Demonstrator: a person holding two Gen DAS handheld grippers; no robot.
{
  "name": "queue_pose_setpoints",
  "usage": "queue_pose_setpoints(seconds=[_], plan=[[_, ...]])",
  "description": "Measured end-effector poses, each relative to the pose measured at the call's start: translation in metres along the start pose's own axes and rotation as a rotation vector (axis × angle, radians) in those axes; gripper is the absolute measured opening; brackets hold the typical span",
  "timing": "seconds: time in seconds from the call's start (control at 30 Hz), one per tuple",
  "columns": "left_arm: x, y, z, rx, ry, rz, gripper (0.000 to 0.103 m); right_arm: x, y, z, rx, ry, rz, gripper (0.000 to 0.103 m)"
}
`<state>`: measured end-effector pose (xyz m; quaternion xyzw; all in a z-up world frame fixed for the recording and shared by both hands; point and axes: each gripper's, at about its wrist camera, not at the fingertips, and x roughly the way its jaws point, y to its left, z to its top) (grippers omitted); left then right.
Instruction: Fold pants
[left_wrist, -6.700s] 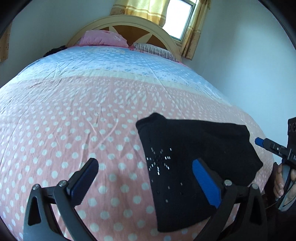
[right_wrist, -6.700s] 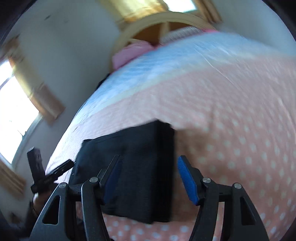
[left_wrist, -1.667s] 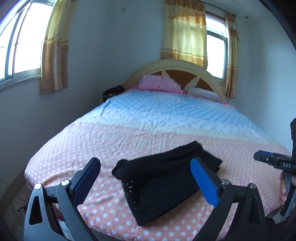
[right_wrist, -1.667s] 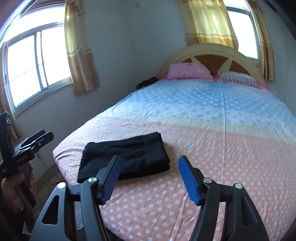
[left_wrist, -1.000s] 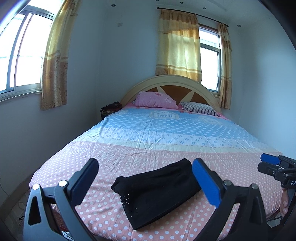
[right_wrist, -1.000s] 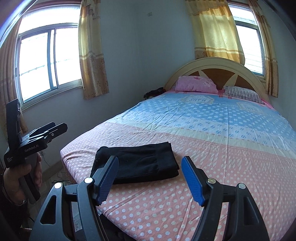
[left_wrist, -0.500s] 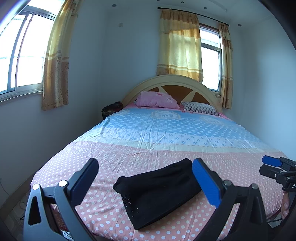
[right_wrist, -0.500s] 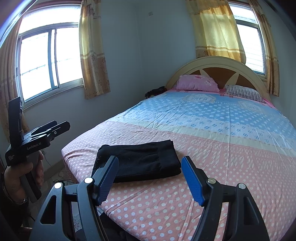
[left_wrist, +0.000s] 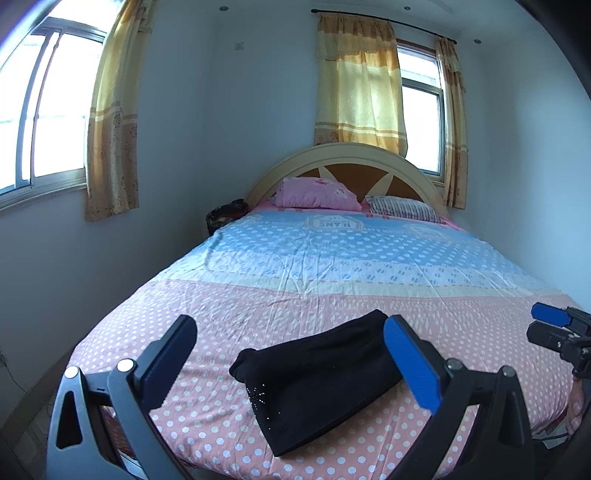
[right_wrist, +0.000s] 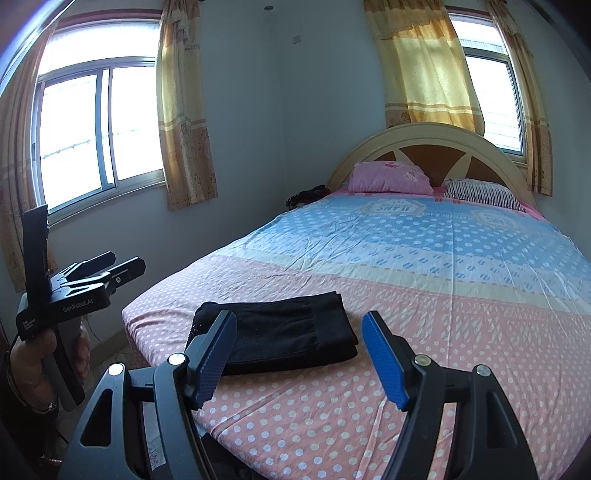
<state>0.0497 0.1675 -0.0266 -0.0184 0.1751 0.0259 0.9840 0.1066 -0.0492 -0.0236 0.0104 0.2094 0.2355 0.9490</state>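
Both the left gripper and right gripper stand wide open, grasping nothing, above the folded black pants near the bed's foot edge.

Bed with arched wooden headboard, sheet polka-dotted: pink at the near end, pale band, then blue toward the headboard. Folded black pants lie flat on the pink part near the foot edge (small shiny studs on one corner); in the left wrist view they sit between the two fingers, nearer the blue-padded one. Far beyond the fingertips, a pink pillow and a striped pillow lie side by side against the headboard.
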Motion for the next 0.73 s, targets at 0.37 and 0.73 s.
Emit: queue_pose_setpoints(seconds=[0.37,0.73], plan=[[0.0021,-0.0073,-0.0011,0.039,0.008,0.025,0.103,0.0031,0.0021,-0.0034,-0.007,0.014,0.004,0.072],[0.0069,-0.0074,-0.0079,0.047,0.015,0.042,0.103,0.0052,0.0020,-0.0079,-0.007,0.027,0.006,0.072]])
